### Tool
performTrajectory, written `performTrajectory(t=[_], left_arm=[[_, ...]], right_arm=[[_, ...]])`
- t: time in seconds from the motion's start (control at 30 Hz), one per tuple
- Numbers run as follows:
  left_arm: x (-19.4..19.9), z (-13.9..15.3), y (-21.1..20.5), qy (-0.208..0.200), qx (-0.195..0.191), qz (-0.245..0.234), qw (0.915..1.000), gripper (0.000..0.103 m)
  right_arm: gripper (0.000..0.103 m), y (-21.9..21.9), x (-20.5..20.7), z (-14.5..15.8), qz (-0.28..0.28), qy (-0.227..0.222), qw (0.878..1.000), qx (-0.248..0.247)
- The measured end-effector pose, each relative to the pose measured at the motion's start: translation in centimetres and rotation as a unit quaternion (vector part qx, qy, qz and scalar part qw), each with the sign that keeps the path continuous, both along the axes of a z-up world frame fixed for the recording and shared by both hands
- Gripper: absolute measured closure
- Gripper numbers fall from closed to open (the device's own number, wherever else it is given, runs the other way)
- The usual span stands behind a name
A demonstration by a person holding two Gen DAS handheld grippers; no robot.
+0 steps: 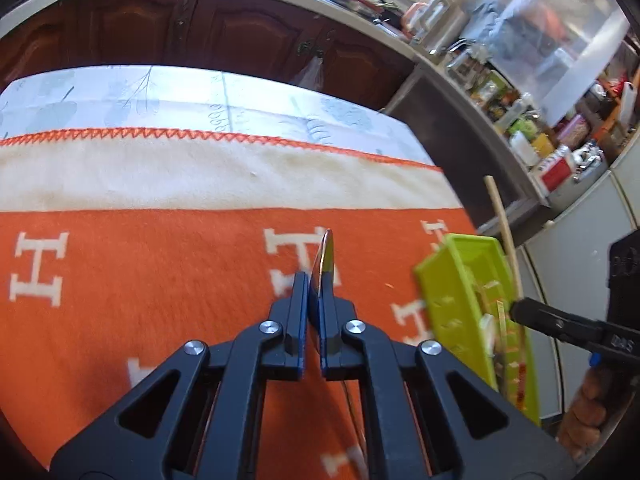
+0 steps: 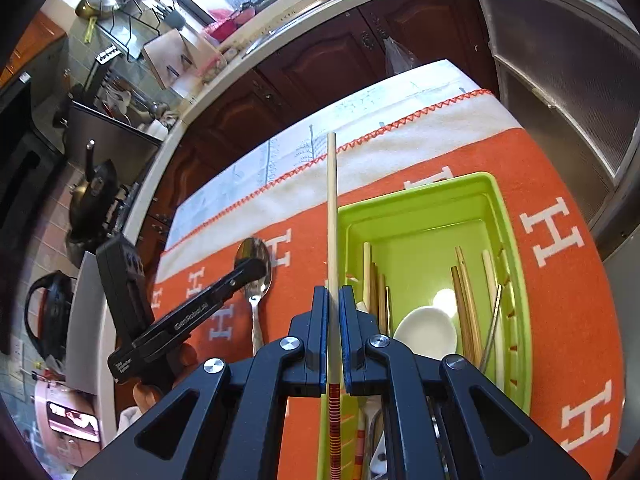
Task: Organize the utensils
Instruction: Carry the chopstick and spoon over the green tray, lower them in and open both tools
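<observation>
Orange blanket (image 1: 160, 280): left claw (image 1: 316, 280) pinches spoon (image 1: 325, 256), handle hidden; right claw (image 2: 334, 300) clamps chopstick (image 2: 331, 208)

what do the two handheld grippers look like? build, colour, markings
Both alike: left gripper and right gripper are matte black scissor-link frames with triangular cutouts, round silver pivot pins and blue-edged finger pads. The side view shows white lettering on the body and a boxy black housing behind.
</observation>
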State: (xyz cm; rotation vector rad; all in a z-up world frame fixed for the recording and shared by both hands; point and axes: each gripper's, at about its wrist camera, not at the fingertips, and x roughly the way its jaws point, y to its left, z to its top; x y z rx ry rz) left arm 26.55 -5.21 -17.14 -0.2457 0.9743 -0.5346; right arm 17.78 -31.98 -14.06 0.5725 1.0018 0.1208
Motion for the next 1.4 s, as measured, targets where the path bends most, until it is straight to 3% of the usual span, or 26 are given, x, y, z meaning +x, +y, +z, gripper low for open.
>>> performTrajectory(t=[0.27,0.47,0.63,0.9,1.07,1.4], left_arm=[[-6.2,7.8,-1.1,-0.042,-0.060,-0.045,0.9963,0.101],[-9.8,11.2,-5.1,-0.050,-0.044,-0.079,0.9947,0.101],[-11.7,10.7,-9.9,-0.040,-0.003,-0.100,0.9941,0.101],[-11.1,6.6,-14.6,-0.010,0.075,-0.096,0.9925,0.100],[-10.7,6.0,-14.1,0.002,0.076,-0.087,0.9933,0.100],[-13.2,8.4,-11.5,-0.006,0.085,-0.083,0.9929,0.100]], right_arm=[[0.098,-1.3,-2.8,1.9,-0.010,-0.016,0.999,0.027],[0.098,-2.0,-5.8,2.4,-0.018,0.000,1.000,-0.021],[0.098,-3.4,-8.7,1.2,-0.026,0.020,0.999,-0.041],[0.094,-4.7,-10.5,-0.3,-0.034,0.044,0.997,-0.049],[0.091,-4.8,-10.7,-0.4,-0.036,0.041,0.998,-0.036],[0.091,-3.3,-10.9,0.6,-0.024,0.030,0.998,-0.043]])
